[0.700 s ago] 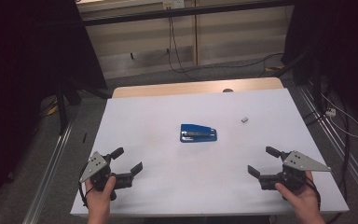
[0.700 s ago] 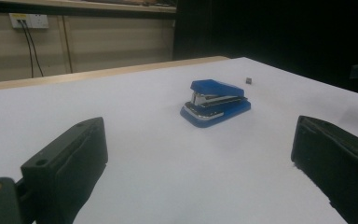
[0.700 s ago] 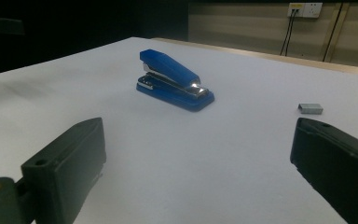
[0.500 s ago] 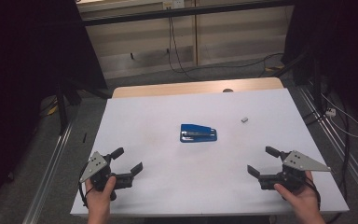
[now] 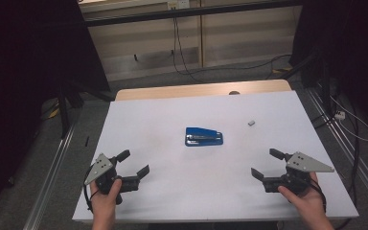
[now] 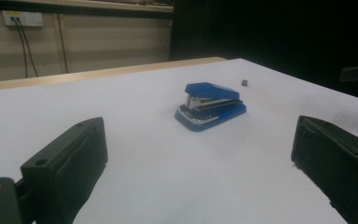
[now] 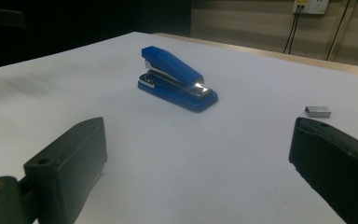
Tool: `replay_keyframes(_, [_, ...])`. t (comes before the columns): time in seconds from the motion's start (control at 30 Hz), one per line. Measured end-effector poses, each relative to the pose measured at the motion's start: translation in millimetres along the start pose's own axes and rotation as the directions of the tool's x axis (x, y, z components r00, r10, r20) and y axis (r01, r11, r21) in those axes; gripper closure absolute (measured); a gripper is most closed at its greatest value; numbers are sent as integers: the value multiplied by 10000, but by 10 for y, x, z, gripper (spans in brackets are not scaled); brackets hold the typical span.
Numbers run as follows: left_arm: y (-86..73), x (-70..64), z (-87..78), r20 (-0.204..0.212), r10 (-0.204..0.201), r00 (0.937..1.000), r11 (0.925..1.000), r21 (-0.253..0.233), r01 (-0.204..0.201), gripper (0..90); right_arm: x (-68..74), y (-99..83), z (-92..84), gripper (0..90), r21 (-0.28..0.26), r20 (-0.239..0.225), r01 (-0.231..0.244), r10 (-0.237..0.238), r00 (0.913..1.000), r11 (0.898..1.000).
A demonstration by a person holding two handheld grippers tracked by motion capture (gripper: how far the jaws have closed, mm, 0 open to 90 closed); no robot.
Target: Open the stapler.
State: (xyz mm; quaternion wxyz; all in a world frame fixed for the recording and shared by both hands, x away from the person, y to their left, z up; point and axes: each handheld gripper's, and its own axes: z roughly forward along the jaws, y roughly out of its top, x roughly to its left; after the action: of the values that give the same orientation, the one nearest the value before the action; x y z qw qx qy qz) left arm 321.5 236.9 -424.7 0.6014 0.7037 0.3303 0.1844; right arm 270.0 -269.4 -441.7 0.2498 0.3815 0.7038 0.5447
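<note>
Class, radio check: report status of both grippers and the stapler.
Left gripper open, empty. Right gripper open, empty. Blue stapler untouched mid-table, small staple block beside it. Path clear.

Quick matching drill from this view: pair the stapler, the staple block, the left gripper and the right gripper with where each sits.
Things:
1. blue stapler
2. small grey staple block
3. left gripper
4. right gripper

Places:
A. near right corner, open, holding nothing
B. middle of the white table
C. near left corner, open, holding nothing
D. right of the stapler, a little farther back

Pairs: 1-B, 2-D, 3-C, 4-A
</note>
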Motion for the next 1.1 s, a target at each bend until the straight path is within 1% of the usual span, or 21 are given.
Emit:
replay_keyframes(0.03, [8, -12, 23, 53, -8, 10000, 10000, 39, 8, 36, 2, 20, 21, 40, -5, -2, 91, -91, 10000, 10000])
replay_keyframes(0.1, [24, -36, 75, 144, 64, 9999, 9999, 140, -66, 36, 2, 32, 45, 41, 50, -25, 124, -124, 9999, 9999])
replay_keyframes(0.13, [24, -36, 75, 144, 64, 9999, 9999, 140, -66, 36, 2, 32, 45, 41, 50, -25, 124, -124, 9999, 9999])
replay_keyframes(0.17, [33, -52, 111, 159, 100, 9998, 9998, 156, -102, 36, 8, 45, 68, 45, 162, 3, 250, -250, 9997, 9996])
replay_keyframes(0.2, [33, -52, 111, 159, 100, 9998, 9998, 156, -102, 36, 8, 45, 68, 45, 162, 3, 250, -250, 9997, 9996])
replay_keyframes(0.23, [46, -61, 140, 208, 196, 9996, 9995, 240, -201, 36, 17, 60, 83, 49, 226, 69, 377, -378, 9993, 9990])
replay_keyframes(0.4, [68, -87, 210, 264, 326, 9991, 9989, 317, -335, 36, 28, 91, 112, 50, 222, 27, 372, -373, 9993, 9991])
replay_keyframes(0.43, [79, -102, 241, 368, 381, 9986, 9985, 369, -395, 36, 31, 103, 131, 50, 268, 14, 413, -413, 9991, 9988])
replay_keyframes(0.47, [79, -102, 241, 368, 381, 9986, 9985, 369, -395, 36, 31, 103, 131, 50, 268, 14, 413, -413, 9991, 9988])
replay_keyframes(0.5, [90, -116, 273, 440, 459, 9980, 9979, 430, -478, 36, 33, 111, 153, 55, 336, 18, 434, -435, 9991, 9985])
replay_keyframes(0.67, [103, -141, 346, 584, 408, 9975, 9977, 517, -438, 36, 31, 119, 188, 56, 457, 3, 414, -415, 9991, 9981])
replay_keyframes(0.77, [108, -150, 415, 685, 465, 9966, 9965, 668, -511, 36, 26, 128, 240, 60, 718, -59, 381, -377, 9993, 9967])
replay_keyframes(0.8, [108, -150, 415, 685, 465, 9966, 9965, 668, -511, 35, 25, 128, 252, 60, 730, -80, 372, -367, 9993, 9966])
replay_keyframes(0.83, [108, -155, 436, 688, 394, 9969, 9966, 696, -441, 35, 25, 128, 252, 60, 730, -80, 372, -367, 9993, 9966])
replay_keyframes(0.9, [117, -156, 483, 714, 389, 9967, 9961, 757, -443, 36, 25, 141, 308, 63, 837, -117, 410, -402, 9991, 9956])
replay_keyframes(0.93, [126, -157, 503, 742, 421, 9964, 9957, 792, -479, 36, 27, 146, 320, 63, 840, -136, 392, -382, 9992, 9957])
replay_keyframes(1.07, [142, -169, 555, 812, 349, 9961, 9964, 744, -410, 36, 42, 185, 387, 64, 827, -177, 368, -354, 9992, 9959])
replay_keyframes(1.1, [152, -175, 594, 856, 301, 9959, 9963, 782, -369, 35, 52, 199, 409, 66, 832, -222, 364, -346, 9992, 9959])
